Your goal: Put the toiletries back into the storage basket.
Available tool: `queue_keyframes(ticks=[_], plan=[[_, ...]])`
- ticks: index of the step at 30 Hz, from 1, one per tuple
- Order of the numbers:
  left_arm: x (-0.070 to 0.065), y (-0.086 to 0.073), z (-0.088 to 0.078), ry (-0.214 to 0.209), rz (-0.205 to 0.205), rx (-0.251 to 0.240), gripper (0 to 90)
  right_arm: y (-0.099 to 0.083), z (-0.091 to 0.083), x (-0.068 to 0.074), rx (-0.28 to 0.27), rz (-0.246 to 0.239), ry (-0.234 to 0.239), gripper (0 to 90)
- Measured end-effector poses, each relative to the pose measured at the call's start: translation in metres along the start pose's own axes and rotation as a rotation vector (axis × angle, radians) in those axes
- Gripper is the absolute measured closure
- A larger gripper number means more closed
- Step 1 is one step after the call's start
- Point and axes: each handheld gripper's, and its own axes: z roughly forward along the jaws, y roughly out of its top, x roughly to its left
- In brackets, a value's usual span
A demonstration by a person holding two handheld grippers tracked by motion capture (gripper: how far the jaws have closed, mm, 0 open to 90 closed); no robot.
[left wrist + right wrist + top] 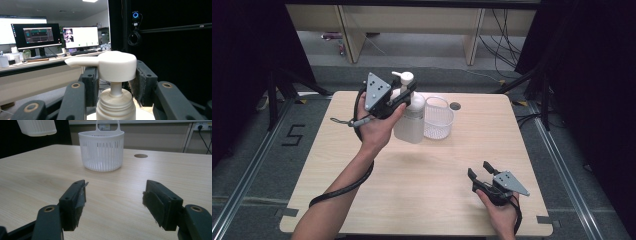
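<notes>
A white pump bottle (410, 117) hangs tilted above the back middle of the wooden table (427, 195). My left gripper (404, 95) is shut on its neck, just under the pump head (116, 66), with one jaw on each side. The bottle's base (37, 127) floats clear of the tabletop in the right gripper view. A white slatted basket (438, 118) with a handle stands empty just right of the bottle, and it shows again straight ahead (102, 150). My right gripper (479, 171) rests low near the front right, open, with nothing between its jaws (115, 195).
A round cable hole (455, 106) sits behind the basket. Black curtains hang to the left and right, and desk legs stand on the floor behind the table. The left gripper's cable (342, 187) trails along the forearm to the front edge.
</notes>
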Motion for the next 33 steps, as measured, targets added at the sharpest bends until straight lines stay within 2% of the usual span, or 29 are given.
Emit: queue_keyframes(ticks=[9, 10, 12, 16, 33], plan=[[0.001, 0.003, 0.012, -0.002, 0.002, 0.002, 59.5, 0.0, 0.0, 0.0, 0.0, 0.009, -0.001, 34.3], [0.001, 0.003, 0.014, -0.002, 0.001, 0.001, 59.4, 0.0, 0.0, 0.002, 0.0, 0.022, -0.004, 34.3], [0.002, 0.002, 0.017, -0.002, 0.001, 0.002, 59.5, 0.0, 0.0, 0.0, -0.001, 0.003, 0.0, 34.3], [0.003, 0.0, 0.023, -0.001, -0.001, 0.008, 59.5, 0.0, 0.0, 0.001, 0.001, 0.019, -0.003, 34.3], [0.002, 0.004, 0.045, -0.013, -0.026, 0.011, 59.5, 0.0, 0.001, 0.001, -0.006, 0.03, 0.004, 34.3]])
